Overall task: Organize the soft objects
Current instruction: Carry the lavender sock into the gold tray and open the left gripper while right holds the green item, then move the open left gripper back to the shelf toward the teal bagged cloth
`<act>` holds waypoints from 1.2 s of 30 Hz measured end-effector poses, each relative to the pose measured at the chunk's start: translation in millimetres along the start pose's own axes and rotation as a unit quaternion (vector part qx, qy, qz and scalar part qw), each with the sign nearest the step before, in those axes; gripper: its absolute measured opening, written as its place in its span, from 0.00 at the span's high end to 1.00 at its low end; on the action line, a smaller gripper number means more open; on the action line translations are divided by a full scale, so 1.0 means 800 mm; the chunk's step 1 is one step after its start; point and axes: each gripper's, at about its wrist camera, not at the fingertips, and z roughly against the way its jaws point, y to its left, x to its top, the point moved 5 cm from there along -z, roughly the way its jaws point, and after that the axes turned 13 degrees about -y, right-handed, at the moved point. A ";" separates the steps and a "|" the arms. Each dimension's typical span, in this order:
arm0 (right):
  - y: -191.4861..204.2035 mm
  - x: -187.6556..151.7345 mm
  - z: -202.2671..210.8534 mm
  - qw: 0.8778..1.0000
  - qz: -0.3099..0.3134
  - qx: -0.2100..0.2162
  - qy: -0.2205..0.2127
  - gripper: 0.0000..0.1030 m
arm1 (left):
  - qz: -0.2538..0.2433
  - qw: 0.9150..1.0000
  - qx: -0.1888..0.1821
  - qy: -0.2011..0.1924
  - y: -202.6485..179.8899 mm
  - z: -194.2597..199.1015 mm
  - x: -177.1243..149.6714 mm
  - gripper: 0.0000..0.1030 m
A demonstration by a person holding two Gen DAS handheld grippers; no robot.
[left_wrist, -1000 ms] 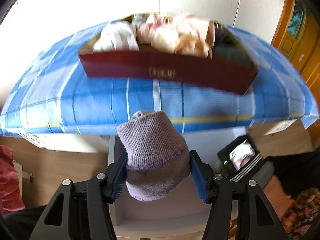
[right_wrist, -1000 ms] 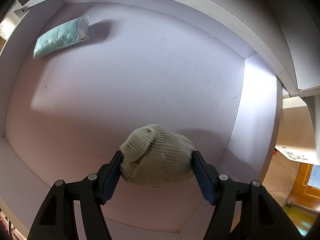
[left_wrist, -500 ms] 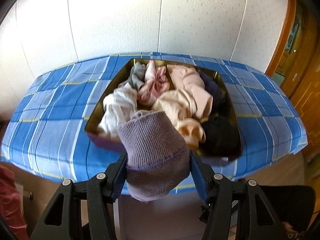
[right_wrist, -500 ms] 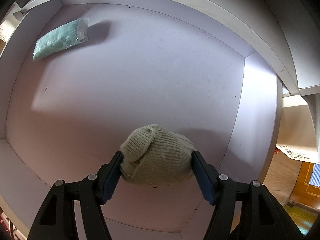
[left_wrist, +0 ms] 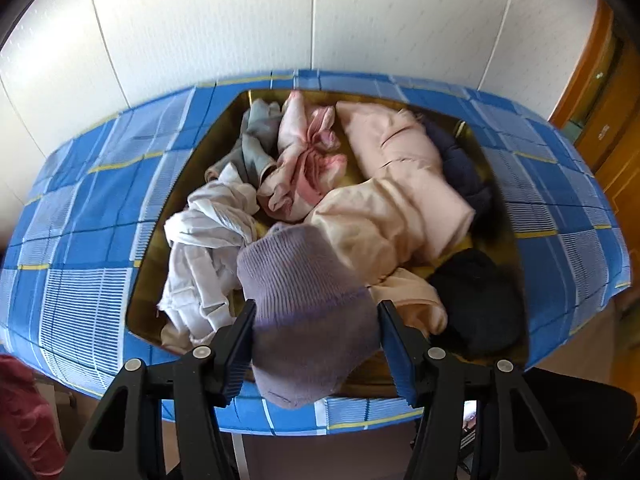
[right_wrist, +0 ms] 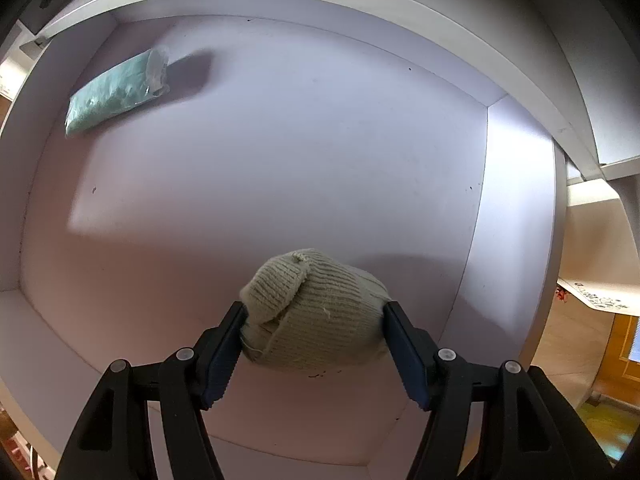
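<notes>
Our left gripper (left_wrist: 316, 344) clamps a purple sock (left_wrist: 308, 312) above the near edge of a tray (left_wrist: 180, 184) of clothes (left_wrist: 360, 200); our right gripper (right_wrist: 314, 340), half-spread, grips a cream sock (right_wrist: 316, 312) over a white drawer (right_wrist: 280, 160), a green packet (right_wrist: 116, 92) far left.

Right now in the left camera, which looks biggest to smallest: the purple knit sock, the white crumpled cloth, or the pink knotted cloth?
1. Purple knit sock, though it sits nearest the camera, so that may fool us.
2. White crumpled cloth.
3. Pink knotted cloth.
</notes>
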 end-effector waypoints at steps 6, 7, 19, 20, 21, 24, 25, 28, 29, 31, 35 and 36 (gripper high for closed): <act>-0.003 0.002 -0.001 1.000 -0.006 0.003 0.001 0.33 | 0.004 1.000 0.004 0.013 0.005 -0.024 -0.002 0.42; -0.003 0.002 -0.001 1.000 -0.006 0.003 0.001 0.33 | 0.004 1.000 0.006 0.014 0.006 -0.028 -0.004 0.42; -0.003 0.002 -0.002 1.000 -0.004 0.001 0.001 0.32 | 0.046 0.998 -0.015 -0.044 0.017 -0.003 0.004 0.26; -0.003 0.002 -0.001 1.000 -0.002 0.000 0.002 0.32 | 0.048 0.997 -0.014 -0.050 0.020 0.002 0.004 0.25; -0.003 0.002 -0.002 1.000 -0.002 0.000 0.002 0.32 | 0.048 0.997 -0.013 -0.056 0.022 0.007 0.004 0.24; -0.003 0.001 -0.002 1.000 -0.002 0.000 0.001 0.32 | 0.041 0.996 -0.006 -0.075 0.028 0.023 -0.002 0.21; -0.003 0.001 -0.002 1.000 -0.002 0.000 0.001 0.32 | 0.036 0.996 -0.006 -0.081 0.029 0.030 -0.007 0.21; -0.002 0.000 -0.003 1.000 0.001 -0.002 0.001 0.32 | 0.016 0.995 -0.007 -0.095 0.029 0.044 -0.025 0.21; -0.002 -0.001 -0.004 1.000 0.002 -0.003 0.001 0.32 | 0.007 0.995 -0.009 -0.102 0.027 0.051 -0.034 0.21; 0.001 -0.001 -0.004 1.000 0.003 -0.004 0.001 0.32 | -0.002 0.993 -0.016 -0.114 0.026 0.062 -0.050 0.21; 0.003 -0.002 -0.003 1.000 0.003 -0.004 0.001 0.32 | -0.012 0.992 -0.039 -0.121 0.018 0.078 -0.092 0.20; 0.003 -0.002 -0.003 1.000 0.003 -0.004 0.001 0.32 | -0.019 0.992 -0.041 -0.115 0.015 0.077 -0.105 0.19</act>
